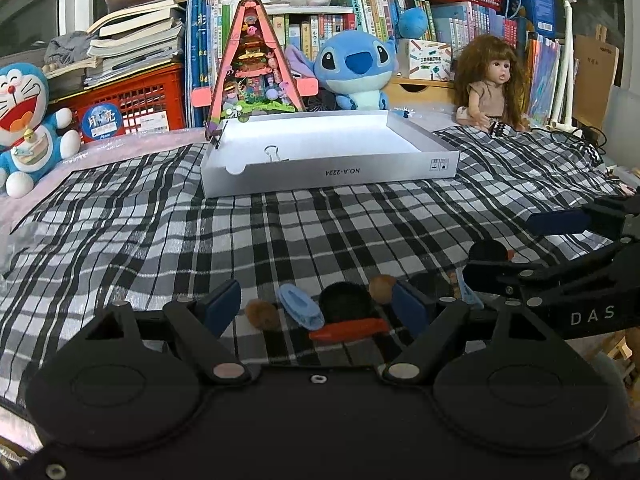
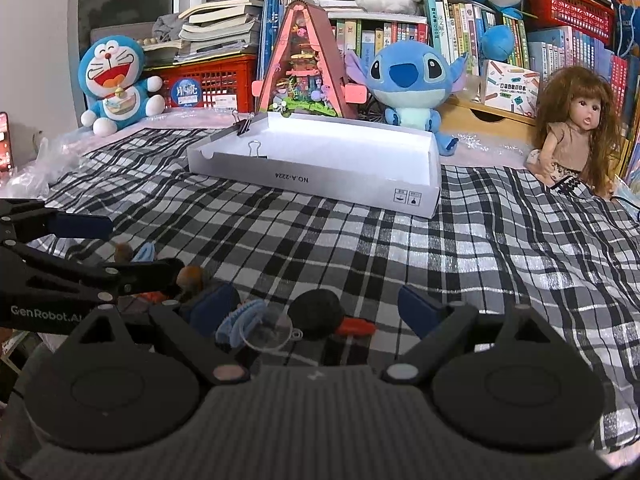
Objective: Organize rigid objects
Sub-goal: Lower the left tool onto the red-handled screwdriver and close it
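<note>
Left wrist view — left tongs (image 1: 316,300) wide, straddling orange crayon (image 1: 348,328) lying crosswise; right tongs (image 2: 320,304) wide, nothing held.

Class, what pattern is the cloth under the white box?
Black, white and grey plaid cloth, clearest in the left wrist view.

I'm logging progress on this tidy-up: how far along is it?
Barely begun. Done: nothing visible lies in the white box; only binder clips sit on its rim. In hand: nothing, though both the left tool and the right tool are open over the small items. Left: the blue clip, black round piece, orange piece, brown nuts and clear suction cup all lie on the checked cloth.
</note>
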A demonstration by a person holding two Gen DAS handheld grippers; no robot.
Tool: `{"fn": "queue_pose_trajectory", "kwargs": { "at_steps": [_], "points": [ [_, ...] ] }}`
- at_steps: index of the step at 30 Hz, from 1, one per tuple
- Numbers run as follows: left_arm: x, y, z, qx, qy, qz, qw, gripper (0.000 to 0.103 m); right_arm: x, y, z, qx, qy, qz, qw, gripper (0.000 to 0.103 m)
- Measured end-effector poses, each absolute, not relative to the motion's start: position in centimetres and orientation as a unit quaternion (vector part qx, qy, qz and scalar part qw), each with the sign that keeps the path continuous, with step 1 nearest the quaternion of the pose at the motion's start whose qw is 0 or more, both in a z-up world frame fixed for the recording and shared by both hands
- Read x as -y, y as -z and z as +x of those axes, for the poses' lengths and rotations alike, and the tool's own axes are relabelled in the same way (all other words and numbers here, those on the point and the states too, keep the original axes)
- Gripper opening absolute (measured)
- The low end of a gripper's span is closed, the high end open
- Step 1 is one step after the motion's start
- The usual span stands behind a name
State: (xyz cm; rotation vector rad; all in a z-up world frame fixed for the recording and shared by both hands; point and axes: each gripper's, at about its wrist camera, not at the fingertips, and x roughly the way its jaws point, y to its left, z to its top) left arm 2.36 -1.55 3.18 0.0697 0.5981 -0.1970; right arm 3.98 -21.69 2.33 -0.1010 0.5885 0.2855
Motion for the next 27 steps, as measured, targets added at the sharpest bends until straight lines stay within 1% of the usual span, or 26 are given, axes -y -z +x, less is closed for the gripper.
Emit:
{"fn": "queue_pose_trajectory", "kwargs": {
  "at_steps": [8,15,17,20,21,22,27],
  "points": [
    [0.6,-2.7,0.6,-0.269,0.079,0.005,0.960,0.081,21.8,-1.7,3.3,-0.291,-0.135,-0.049,0.946,0.095],
    [1.1,-2.0,-0.2,-0.268,0.080,0.019,0.960,0.080,21.9,-1.1,2.5,-0.289,-0.137,-0.049,0.946,0.094],
    [1.3,-1.9,-0.4,-0.268,0.085,0.021,0.959,0.076,22.0,-0.9,2.4,-0.290,-0.137,-0.046,0.946,0.093],
    [1.5,-1.9,-0.7,-0.268,0.095,0.017,0.959,0.069,22.3,-0.9,2.2,-0.287,-0.136,-0.041,0.947,0.088],
    [1.6,-2.0,-0.8,-0.267,0.099,0.016,0.958,0.065,22.3,-0.9,2.1,-0.286,-0.137,-0.039,0.948,0.085],
    [1.7,-2.0,-0.9,-0.267,0.103,0.017,0.958,0.063,22.4,-0.9,2.0,-0.284,-0.138,-0.038,0.948,0.082],
    [2.2,-1.8,-0.9,-0.273,0.109,0.023,0.956,0.052,21.9,-0.9,1.4,-0.274,-0.144,-0.050,0.950,0.073]
  ]
}}
